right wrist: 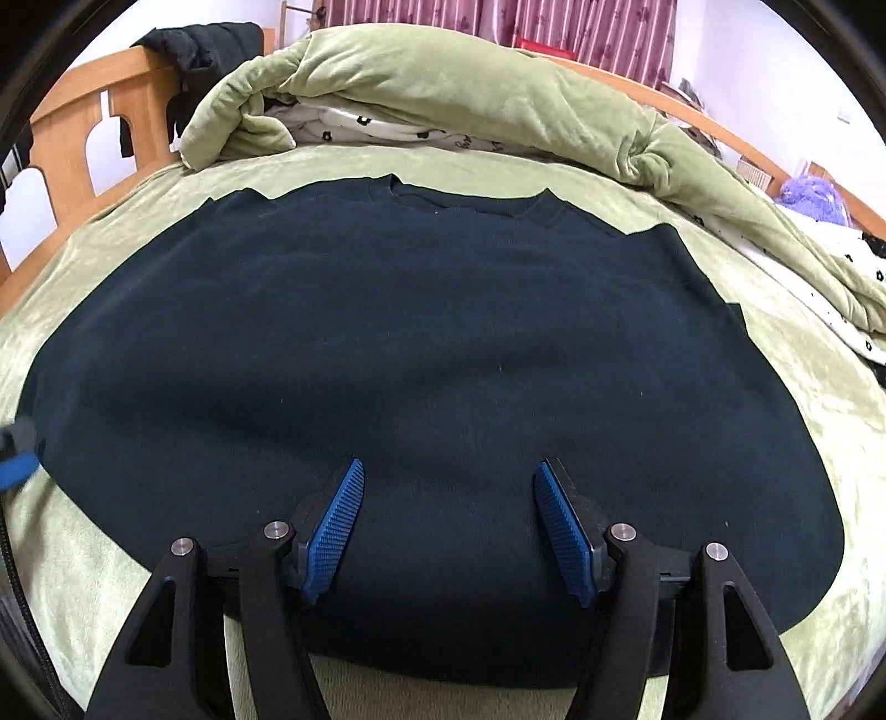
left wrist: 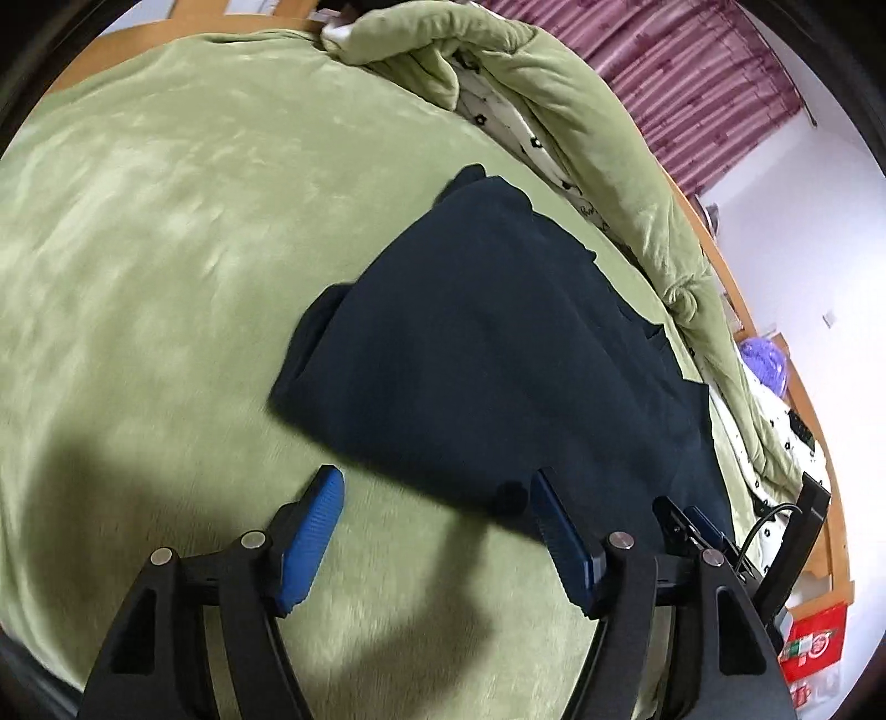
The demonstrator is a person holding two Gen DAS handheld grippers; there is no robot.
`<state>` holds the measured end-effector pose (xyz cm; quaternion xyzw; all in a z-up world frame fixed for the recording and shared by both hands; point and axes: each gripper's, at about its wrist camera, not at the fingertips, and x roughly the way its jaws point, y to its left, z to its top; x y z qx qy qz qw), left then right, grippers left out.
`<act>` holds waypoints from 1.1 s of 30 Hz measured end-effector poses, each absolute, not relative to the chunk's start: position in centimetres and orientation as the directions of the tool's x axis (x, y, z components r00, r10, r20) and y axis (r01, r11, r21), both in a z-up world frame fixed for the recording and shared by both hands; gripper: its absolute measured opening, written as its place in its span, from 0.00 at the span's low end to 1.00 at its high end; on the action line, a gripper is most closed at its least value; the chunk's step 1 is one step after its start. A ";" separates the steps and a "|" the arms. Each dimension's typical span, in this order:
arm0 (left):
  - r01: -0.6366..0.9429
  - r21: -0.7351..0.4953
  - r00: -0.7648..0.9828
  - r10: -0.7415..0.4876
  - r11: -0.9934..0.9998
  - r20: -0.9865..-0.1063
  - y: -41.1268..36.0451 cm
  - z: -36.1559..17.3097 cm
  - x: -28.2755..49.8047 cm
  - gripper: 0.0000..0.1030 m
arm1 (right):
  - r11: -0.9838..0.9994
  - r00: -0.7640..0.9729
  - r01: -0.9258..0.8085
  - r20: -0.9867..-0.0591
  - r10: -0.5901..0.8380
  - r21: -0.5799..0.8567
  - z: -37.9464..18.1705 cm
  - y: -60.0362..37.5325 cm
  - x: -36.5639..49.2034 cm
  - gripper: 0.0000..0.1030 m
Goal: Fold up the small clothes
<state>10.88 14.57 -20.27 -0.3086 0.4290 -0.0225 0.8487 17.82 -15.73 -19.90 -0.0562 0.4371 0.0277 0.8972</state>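
Observation:
A dark navy sweatshirt (right wrist: 432, 354) lies flat on the green bed cover (right wrist: 830, 443), collar at the far side, sleeves folded in. My right gripper (right wrist: 448, 471) is open above the garment's near hem, holding nothing. My left gripper (left wrist: 437, 479) is open and empty at the garment's (left wrist: 498, 354) left edge, its right finger over the cloth and its left finger over the bed cover (left wrist: 166, 249). The right gripper (left wrist: 692, 520) shows in the left wrist view beside the left one. A blue fingertip of the left gripper (right wrist: 14, 462) shows at the left edge of the right wrist view.
A rolled green quilt (right wrist: 470, 88) with white flowered lining lies along the far side of the bed. A wooden bed frame (right wrist: 72, 133) with a black garment (right wrist: 199, 50) hung on it stands at the left. A purple item (right wrist: 814, 194) and striped curtains (right wrist: 498, 22) are behind.

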 end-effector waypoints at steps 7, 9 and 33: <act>-0.255 -0.543 0.639 -0.283 0.800 -0.716 14.8 -20.5 14.3 0.65 | 0.994 0.592 -0.104 -0.802 0.084 0.027 -17.7 -17.4 16.9 0.62; -0.267 -0.550 0.641 -0.281 0.791 -0.714 14.7 -20.4 15.3 0.64 | 0.995 0.604 -0.093 -0.792 0.092 0.044 -16.2 -18.6 16.2 0.62; 0.252 -0.216 0.749 -0.332 0.943 -0.573 -11.4 -3.4 18.2 0.13 | 0.971 0.708 0.185 -0.706 -0.027 0.148 -9.2 -40.7 10.0 0.62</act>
